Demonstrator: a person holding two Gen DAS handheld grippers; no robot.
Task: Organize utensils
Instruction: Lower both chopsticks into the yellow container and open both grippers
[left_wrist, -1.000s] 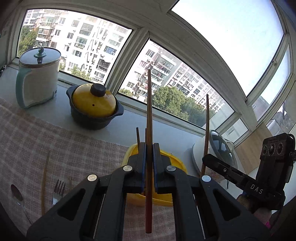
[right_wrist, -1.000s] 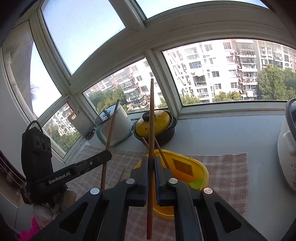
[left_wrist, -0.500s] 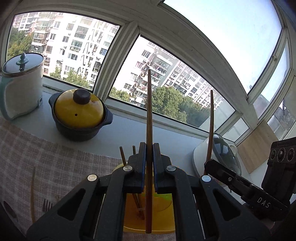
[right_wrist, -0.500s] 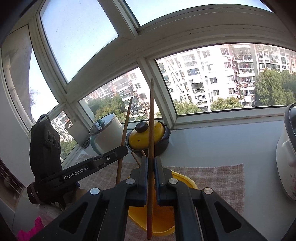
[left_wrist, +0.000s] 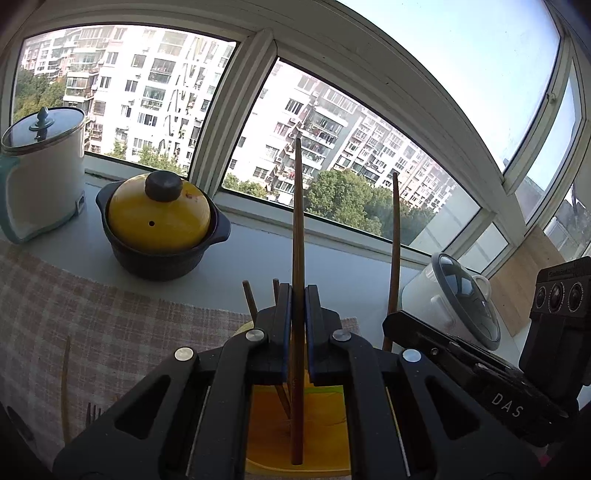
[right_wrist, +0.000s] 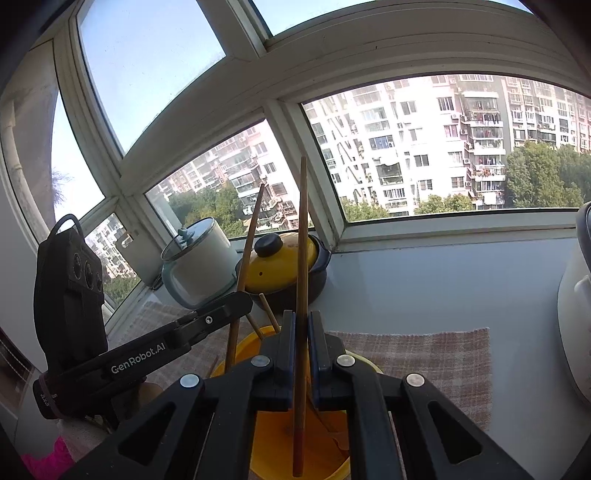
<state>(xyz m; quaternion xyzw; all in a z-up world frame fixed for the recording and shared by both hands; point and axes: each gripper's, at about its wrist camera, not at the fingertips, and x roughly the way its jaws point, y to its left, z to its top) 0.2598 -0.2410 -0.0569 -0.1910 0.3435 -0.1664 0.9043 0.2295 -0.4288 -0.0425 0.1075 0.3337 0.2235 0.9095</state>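
My left gripper (left_wrist: 297, 295) is shut on a brown chopstick (left_wrist: 297, 229) held upright, its lower end down inside the yellow holder (left_wrist: 317, 413). My right gripper (right_wrist: 301, 321) is shut on another brown chopstick (right_wrist: 302, 236), also upright, with its lower end in the same yellow holder (right_wrist: 325, 439). Two more chopsticks (left_wrist: 250, 301) stand in the holder. The right gripper and its chopstick (left_wrist: 394, 236) show at the right of the left wrist view. The left gripper's chopstick (right_wrist: 247, 258) shows in the right wrist view.
A yellow-lidded black pot (left_wrist: 159, 225) and a white lidded pot (left_wrist: 40, 166) stand on the sill by the window. A white rice cooker (left_wrist: 458, 299) is at the right. A loose chopstick (left_wrist: 65, 384) and a fork (left_wrist: 92, 413) lie on the checked cloth (left_wrist: 92, 325).
Both grippers have moved closer over the yellow holder and lowered, so the chopsticks' lower ends now sit inside it. The pots have shifted right in the left wrist view.
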